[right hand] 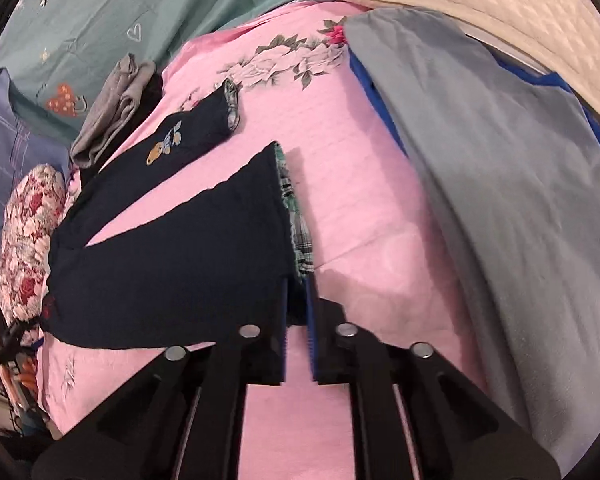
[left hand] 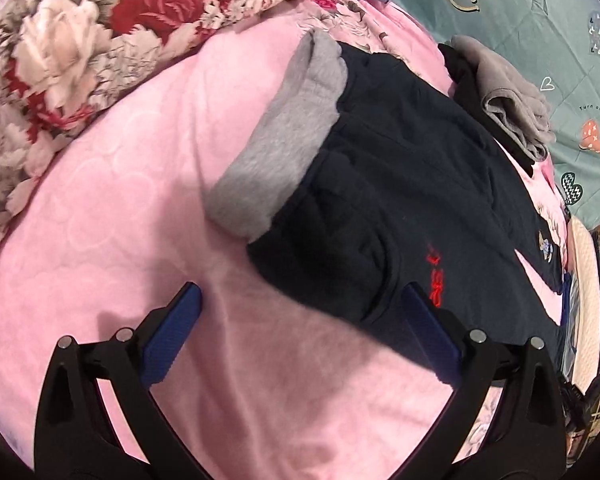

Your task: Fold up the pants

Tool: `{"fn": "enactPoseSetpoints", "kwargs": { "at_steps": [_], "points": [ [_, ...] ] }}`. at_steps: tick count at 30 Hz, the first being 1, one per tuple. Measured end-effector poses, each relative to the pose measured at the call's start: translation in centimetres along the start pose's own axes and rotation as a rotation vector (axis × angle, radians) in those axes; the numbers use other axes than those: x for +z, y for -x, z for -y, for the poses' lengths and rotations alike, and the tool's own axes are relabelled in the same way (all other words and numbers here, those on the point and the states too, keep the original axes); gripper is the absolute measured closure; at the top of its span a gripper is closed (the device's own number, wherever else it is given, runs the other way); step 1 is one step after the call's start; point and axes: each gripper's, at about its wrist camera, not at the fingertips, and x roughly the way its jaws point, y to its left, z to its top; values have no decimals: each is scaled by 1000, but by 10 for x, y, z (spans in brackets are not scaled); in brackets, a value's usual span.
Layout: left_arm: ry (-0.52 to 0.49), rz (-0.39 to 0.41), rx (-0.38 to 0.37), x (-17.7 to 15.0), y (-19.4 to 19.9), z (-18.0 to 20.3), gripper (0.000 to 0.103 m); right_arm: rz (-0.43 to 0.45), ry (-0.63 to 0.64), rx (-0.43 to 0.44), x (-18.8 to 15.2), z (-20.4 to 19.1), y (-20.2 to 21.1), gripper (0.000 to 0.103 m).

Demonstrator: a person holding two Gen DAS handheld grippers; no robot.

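Lay spread flat on a pink quilted bed cover (left hand: 140, 240): dark navy fleece-lined pants (left hand: 400, 184) with grey lining turned out at the waist, red lettering, a bear patch and plaid cuffs. Left claw (left hand: 300, 300) gaped wide, released, beside the waist; right claw (right hand: 297, 280) clenched on a cuff. Nearby: floral quilt (left hand: 80, 40), teal sheet (right hand: 100, 12), folded grey garment (left hand: 512, 96).

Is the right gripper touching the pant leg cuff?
Touching. The right wrist view shows the right gripper pinching the cuff of the navy pants.
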Motion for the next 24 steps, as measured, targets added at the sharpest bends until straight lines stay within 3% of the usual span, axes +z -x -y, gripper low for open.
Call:
{"fn": "enactPoseSetpoints", "kwargs": {
  "at_steps": [1,2,5,7,9,10,11,12,13,14,19,22,24],
  "points": [
    [6,-1,1,2,-2,2,2,-7,-25,1,1,1,1,52],
    [14,0,4,5,-4,4,2,-7,-54,4,3,3,3,22],
    [49,18,-5,13,-9,5,2,48,-64,33,5,4,8,18],
    [77,38,-23,18,-12,5,3,14,-79,75,5,4,-2,18],
    [85,45,-87,20,-15,10,6,23,-59,67,4,-2,-6,25],
    [82,50,-80,20,-16,14,10,13,-50,82,4,-4,-9,54],
    [69,57,-50,20,-17,19,25,-10,-63,109,5,-3,-13,85],
    [57,59,-29,20,-18,23,36,-20,-70,116,4,-2,-14,86],
    [52,47,-29,20,-19,24,61,-13,-54,103,3,-3,-13,87],
    [54,29,-57,20,-19,23,79,-6,-21,90,3,-6,-11,87],
    [25,55,-95,19,1,26,83,59,-14,130,7,-11,19,88],
    [5,87,-120,19,24,29,84,85,21,124,12,-17,44,89],
    [2,112,-119,19,42,28,87,101,27,90,13,-16,58,96]
  ]
}}
